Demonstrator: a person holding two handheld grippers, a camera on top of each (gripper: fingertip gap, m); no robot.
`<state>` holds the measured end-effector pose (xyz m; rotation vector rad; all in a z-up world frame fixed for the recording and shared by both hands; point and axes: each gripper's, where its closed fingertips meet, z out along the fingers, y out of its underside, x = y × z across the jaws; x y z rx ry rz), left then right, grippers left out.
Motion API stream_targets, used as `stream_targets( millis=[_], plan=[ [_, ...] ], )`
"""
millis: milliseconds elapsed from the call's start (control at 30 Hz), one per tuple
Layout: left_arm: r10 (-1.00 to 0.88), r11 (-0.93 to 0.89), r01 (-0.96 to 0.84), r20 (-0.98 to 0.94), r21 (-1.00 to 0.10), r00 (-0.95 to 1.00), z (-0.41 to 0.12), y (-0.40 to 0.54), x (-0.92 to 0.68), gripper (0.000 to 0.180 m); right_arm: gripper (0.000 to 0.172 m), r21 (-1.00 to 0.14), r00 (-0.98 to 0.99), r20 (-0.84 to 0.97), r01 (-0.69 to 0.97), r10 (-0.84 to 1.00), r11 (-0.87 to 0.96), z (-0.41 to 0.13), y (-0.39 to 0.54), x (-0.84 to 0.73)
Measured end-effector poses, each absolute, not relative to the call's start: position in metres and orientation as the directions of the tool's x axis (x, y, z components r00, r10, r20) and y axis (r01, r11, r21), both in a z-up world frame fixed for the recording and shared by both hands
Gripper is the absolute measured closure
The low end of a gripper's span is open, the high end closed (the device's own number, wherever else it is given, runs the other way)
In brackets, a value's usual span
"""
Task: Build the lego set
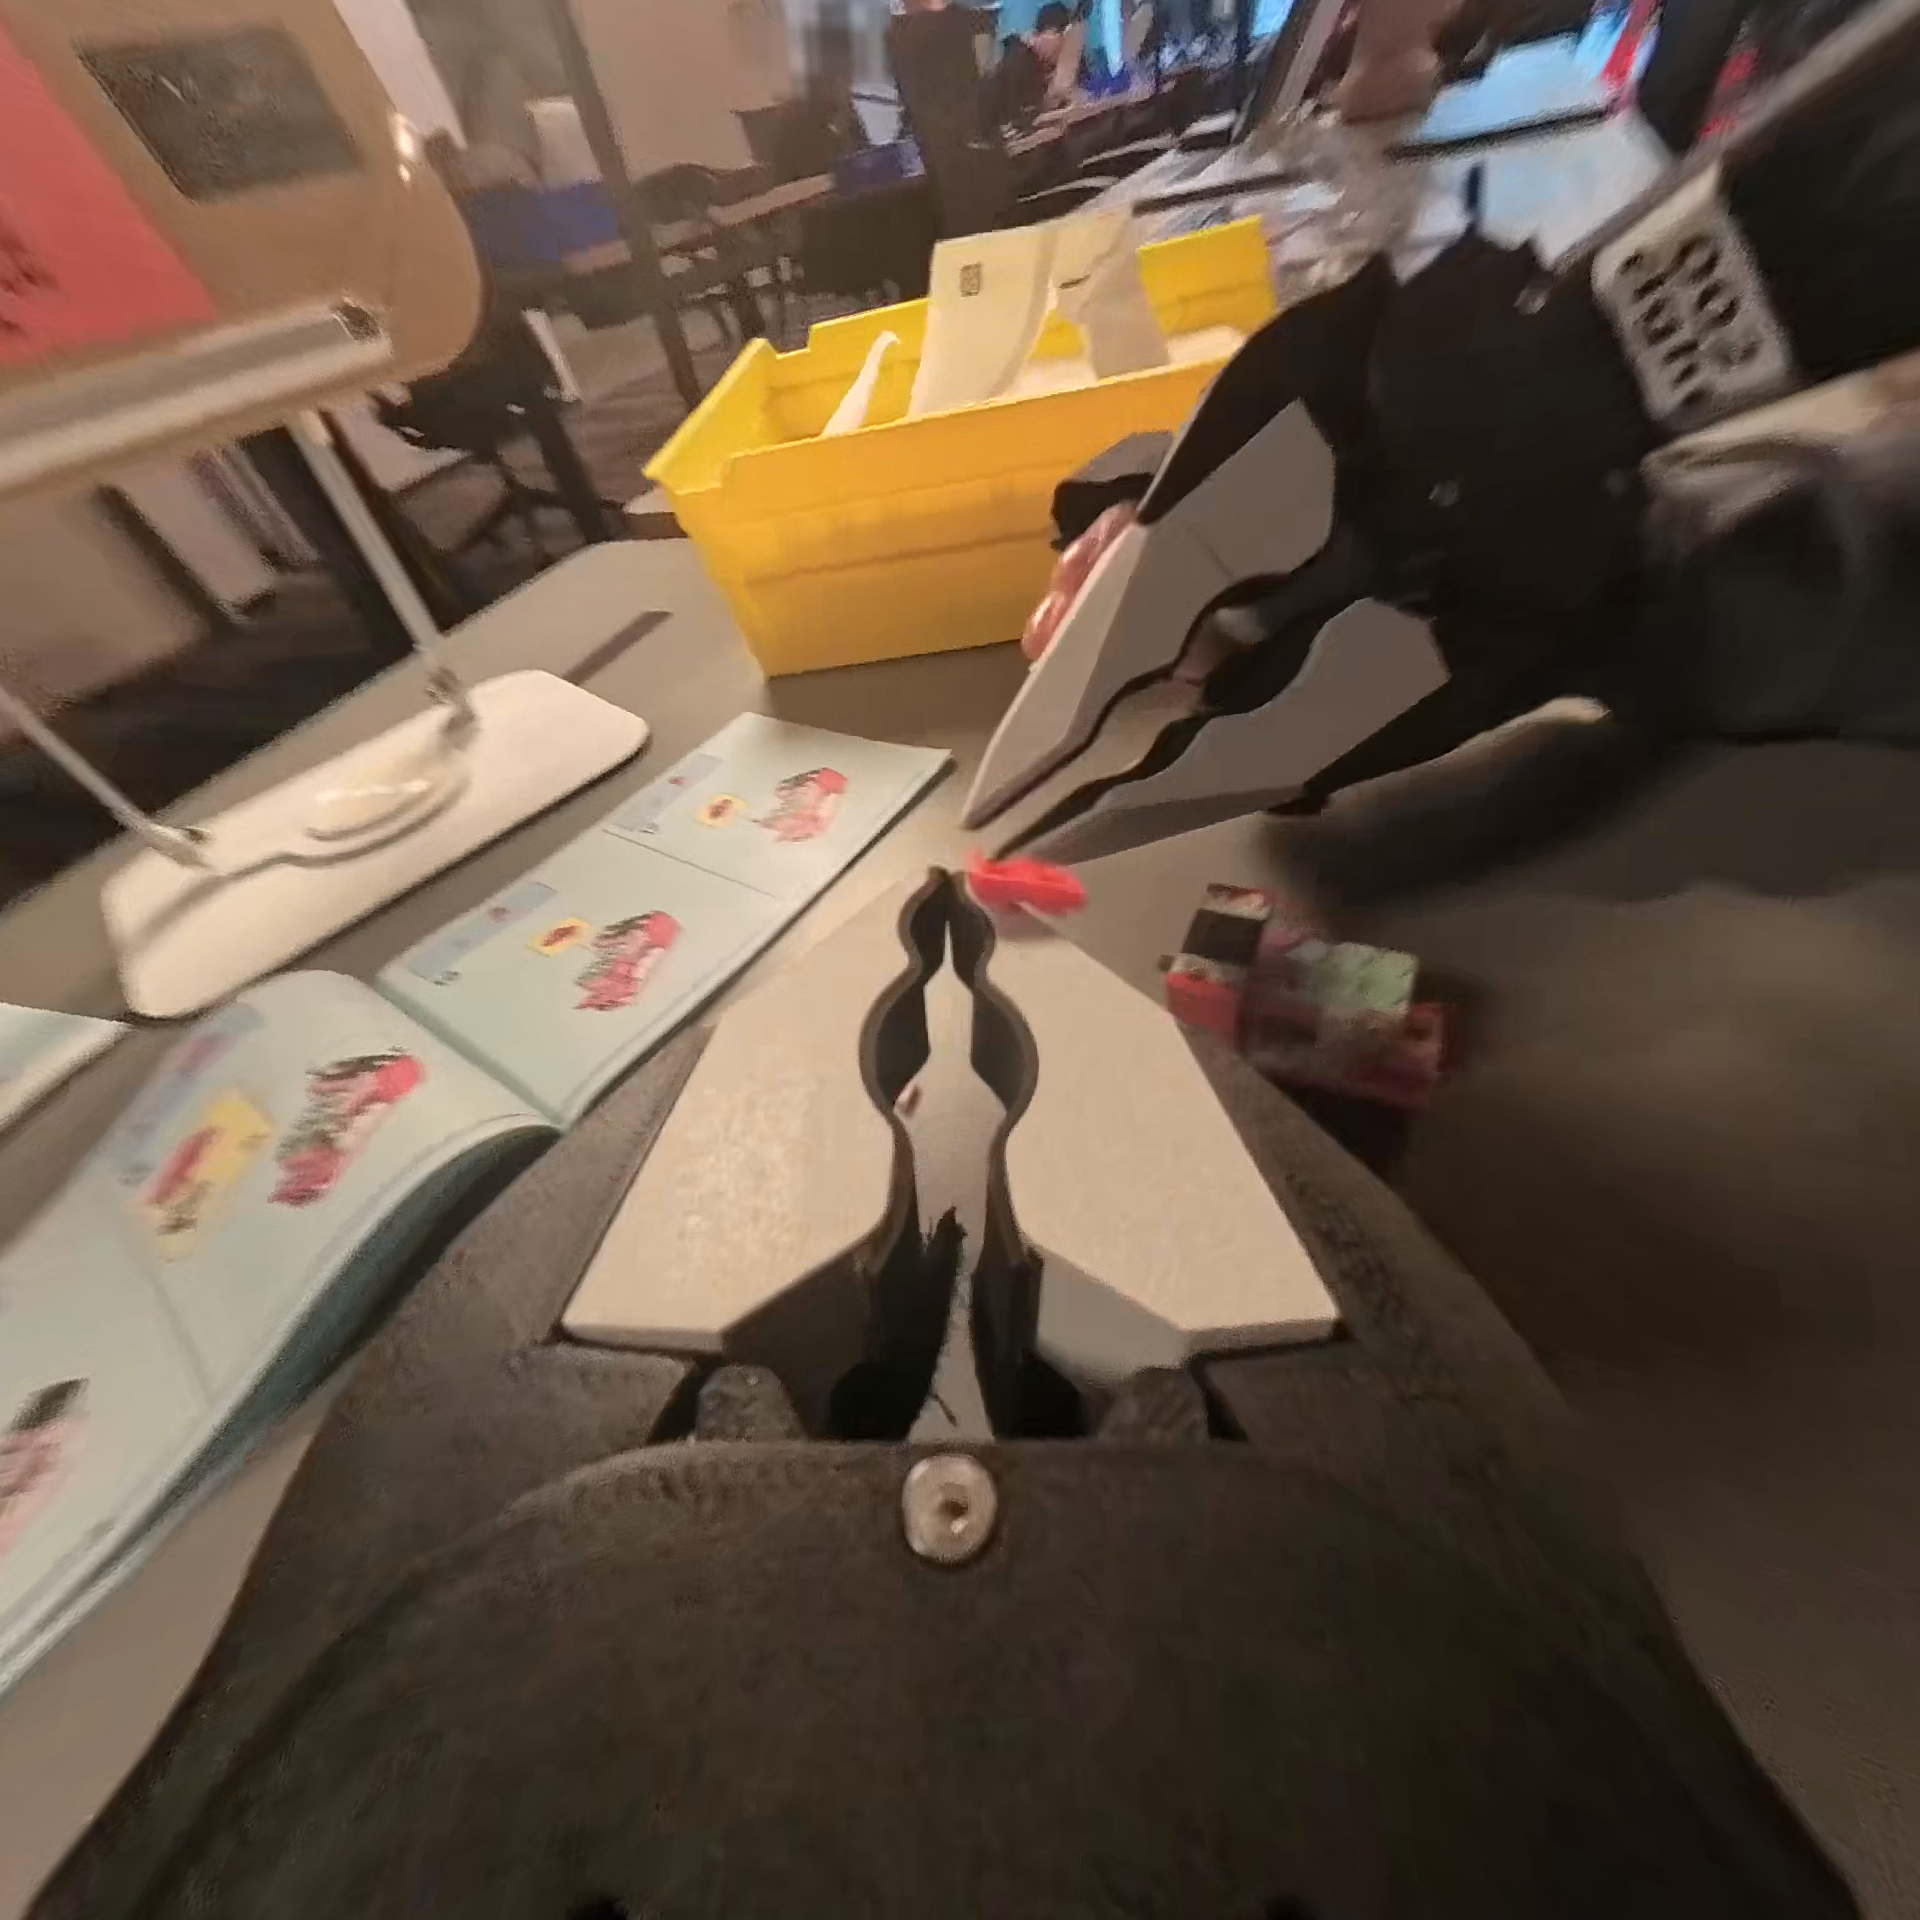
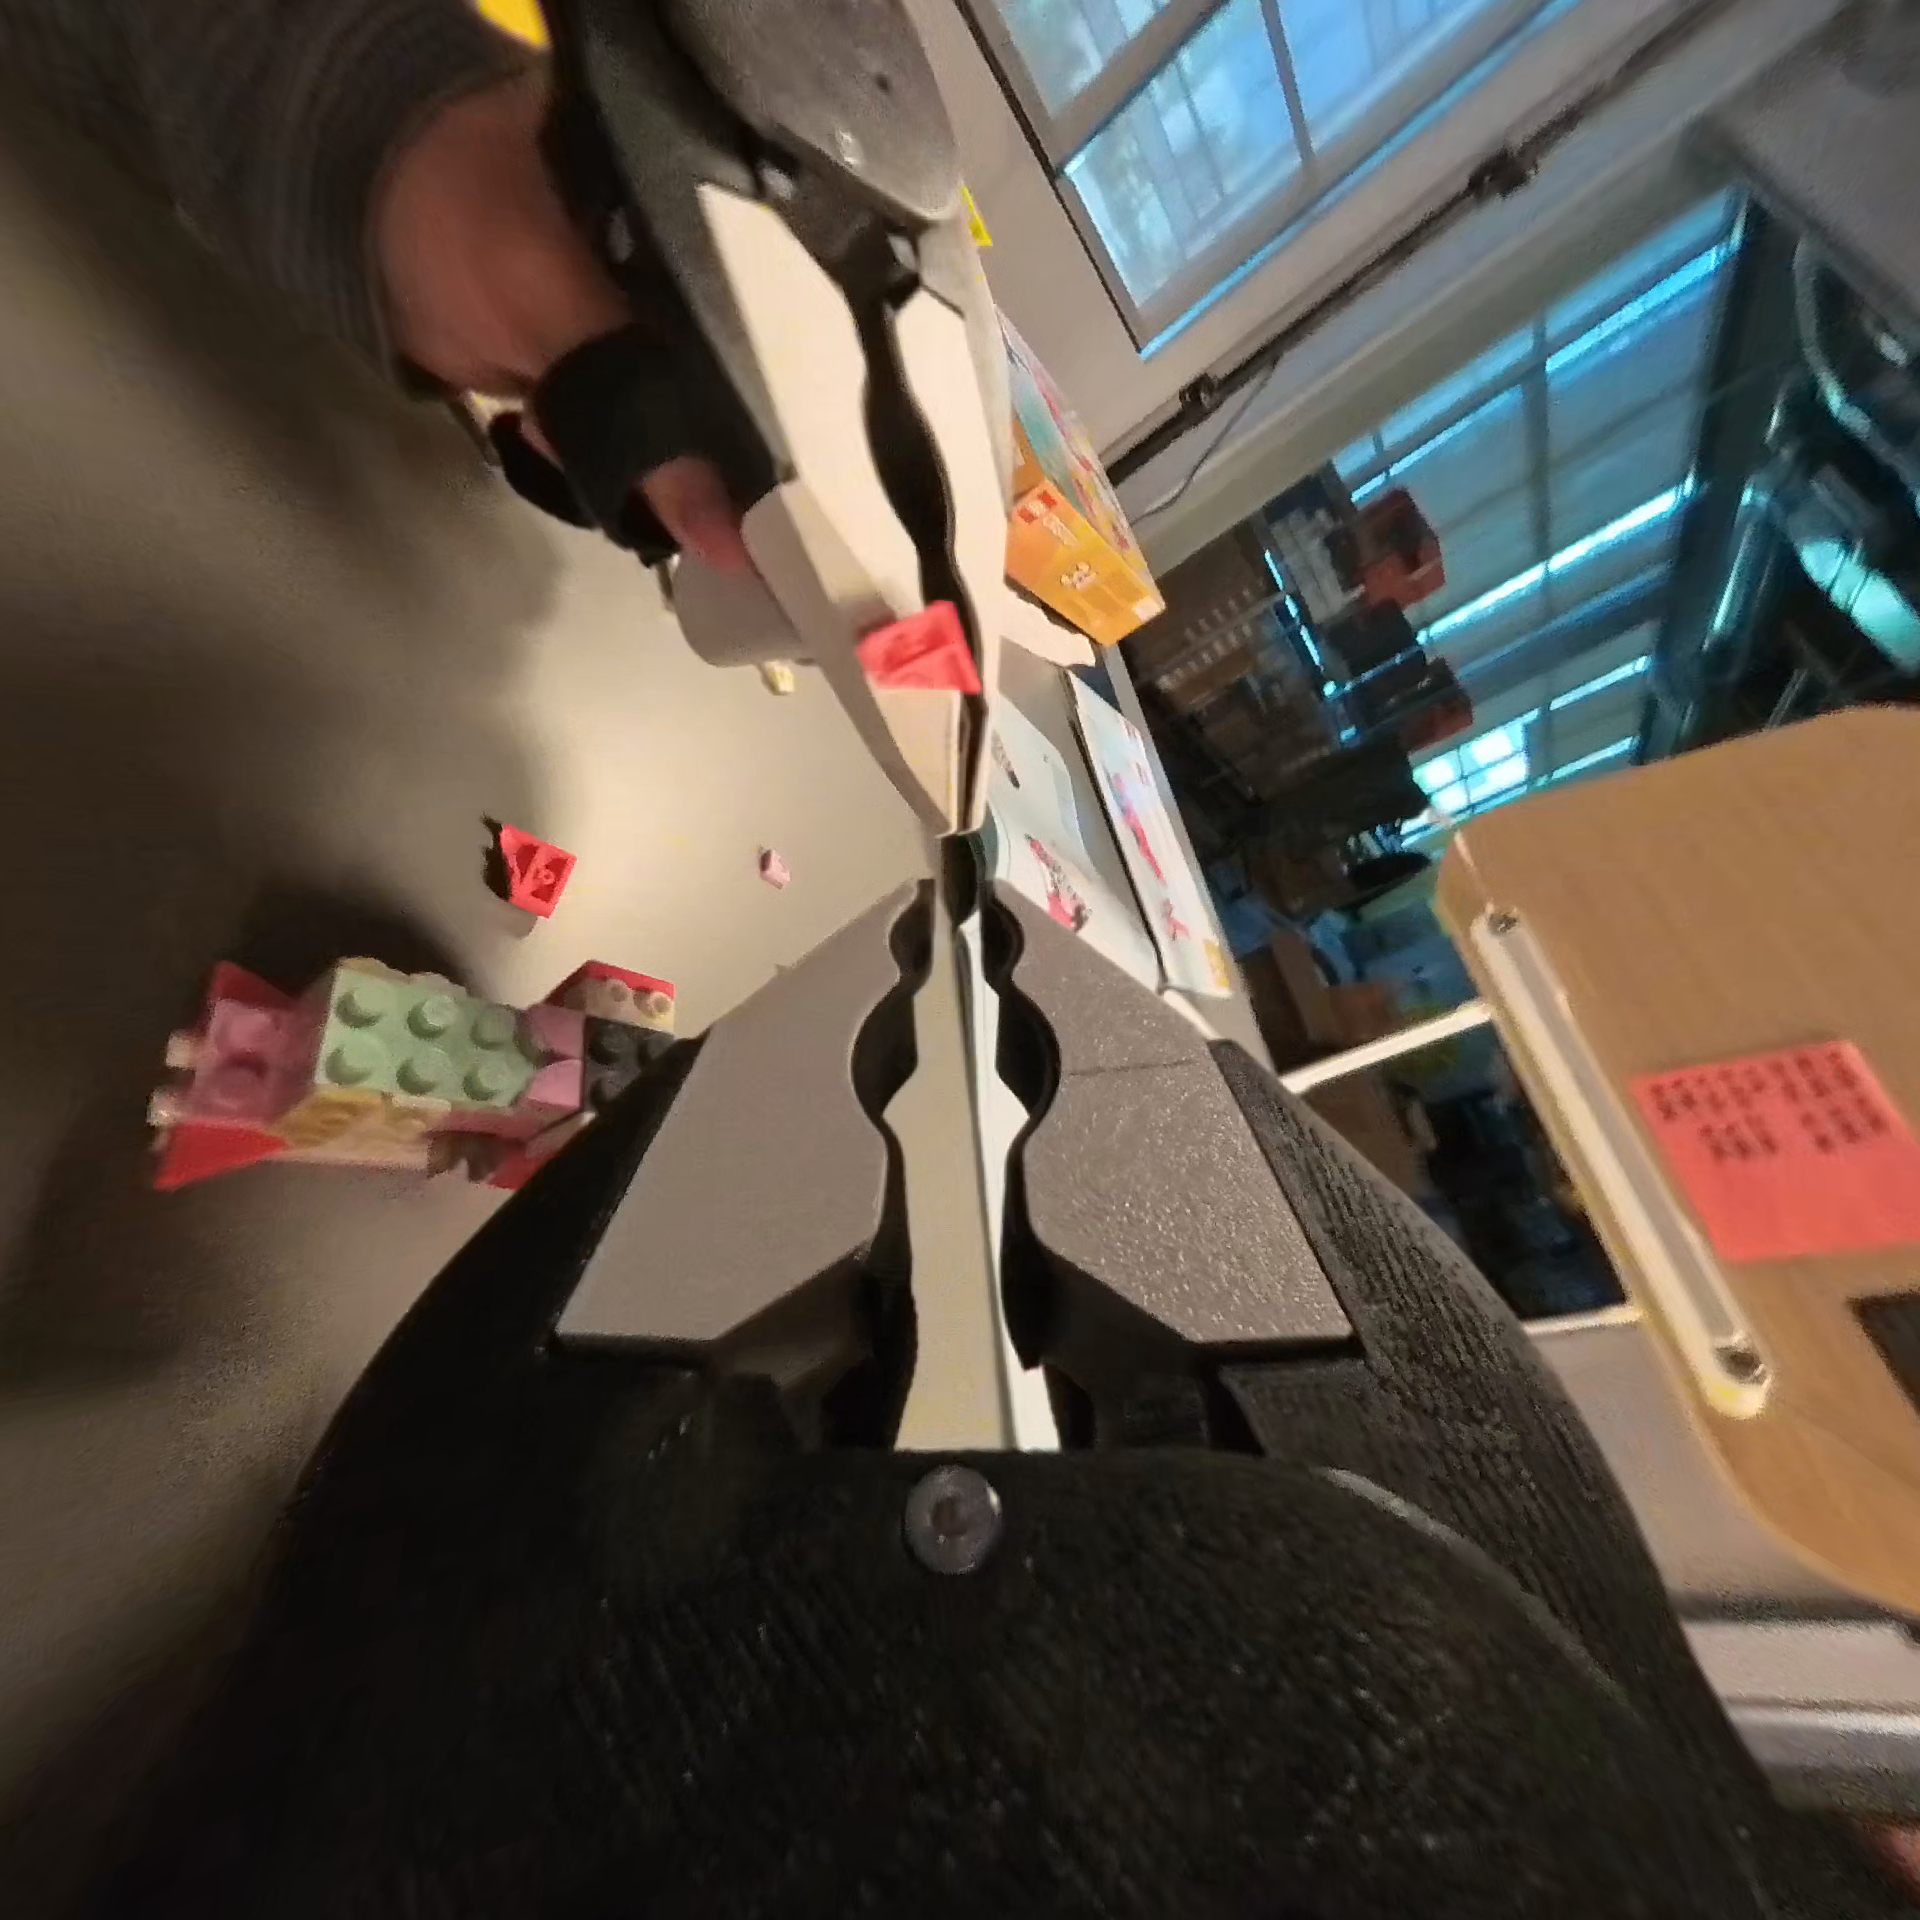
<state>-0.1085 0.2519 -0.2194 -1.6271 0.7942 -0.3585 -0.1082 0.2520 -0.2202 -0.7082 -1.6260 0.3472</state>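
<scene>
In the left wrist view my left gripper [image 1: 945, 896] is shut, its tips meet and nothing shows between them. A red brick [image 1: 1029, 888] lies just to the right of those tips, under the tips of my right gripper [image 1: 992, 831], which reaches in from the upper right. In the right wrist view my right gripper [image 2: 954, 899] stands with a narrow slit between its fingers, tip to tip with the left gripper [image 2: 961, 816]. One red brick [image 2: 538, 875] lies on the table and another red brick [image 2: 920, 649] shows against the left gripper's fingers. The part-built model [image 2: 416, 1060] lies nearby and also shows in the left wrist view [image 1: 1314, 1003].
An open instruction booklet [image 1: 582, 935] lies to the left on the grey table [image 1: 1558, 1143]. A yellow bin [image 1: 883, 520] with white bags stands behind it, and a white lamp base [image 1: 364, 831] at far left. A tiny pink piece [image 2: 774, 868] and an orange box [image 2: 1081, 561] show too. Less than 4 cm separates the two grippers' tips. Left tips and right tips are each some 8 cm from the red brick [image 2: 538, 875].
</scene>
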Motion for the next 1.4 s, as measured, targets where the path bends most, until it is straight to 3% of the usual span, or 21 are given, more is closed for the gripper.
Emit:
stream_targets(
  millis=[100,333,400,467,533,667,967,1033,1133,1267,1400],
  plan=[
    [-0.611,-0.008,-0.409,-0.32,-0.912,0.724,-0.227,0.256,-0.112,0.18,0.165,-0.641,-0.003,0.742,0.291,0.671,0.71,-0.222,0.258,-0.105],
    [-0.534,-0.083,-0.493,-0.379,-0.866,0.756,-0.242,0.268,-0.129,0.18,0.169,-0.581,0.085,0.79,0.418,0.607,0.698,-0.224,0.288,-0.096],
    [-0.546,-0.071,-0.487,-0.374,-0.871,0.749,-0.24,0.265,-0.128,0.18,0.168,-0.609,0.141,0.775,0.427,0.616,0.669,-0.224,0.301,-0.091],
    [-0.632,-0.038,-0.484,-0.354,-0.874,0.69,-0.24,0.254,-0.117,0.179,0.168,-0.662,0.216,0.74,0.403,0.638,0.632,-0.221,0.314,-0.085],
    [-0.743,-0.035,-0.478,-0.297,-0.878,0.6,-0.245,0.238,-0.105,0.162,0.168,-0.706,0.303,0.706,0.373,0.639,0.603,-0.214,0.328,-0.076],
    [-0.876,-0.167,-0.412,-0.058,-0.896,0.479,-0.253,0.213,-0.084,0.148,0.168,-0.797,0.415,0.603,0.298,0.681,0.525,-0.203,0.345,-0.066],
    [-0.87,-0.306,-0.583,-0.027,-0.753,0.492,-0.298,0.216,-0.077,0.148,0.168,-0.862,0.441,0.507,0.241,0.741,0.446,-0.203,0.351,-0.068],
    [-0.877,-0.311,-0.584,-0.009,-0.75,0.48,-0.299,0.214,-0.076,0.162,0.168,-0.874,0.424,0.485,0.223,0.765,0.431,-0.203,0.347,-0.069],
    [-0.87,-0.29,-0.598,-0.055,-0.747,0.49,-0.298,0.217,-0.081,0.164,0.166,-0.922,0.331,0.386,0.166,0.861,0.35,-0.203,0.334,-0.076],
    [-0.772,-0.135,-0.627,-0.315,-0.767,0.552,-0.276,0.238,-0.098,0.164,0.163,-0.992,0.021,0.073,0.101,0.997,0.07,-0.206,0.293,-0.086],
    [-0.599,0.101,-0.646,-0.565,-0.756,0.567,-0.235,0.247,-0.104,0.164,0.156,-0.963,-0.26,-0.238,0.189,0.936,-0.192,-0.21,0.252,-0.089]
  ],
)
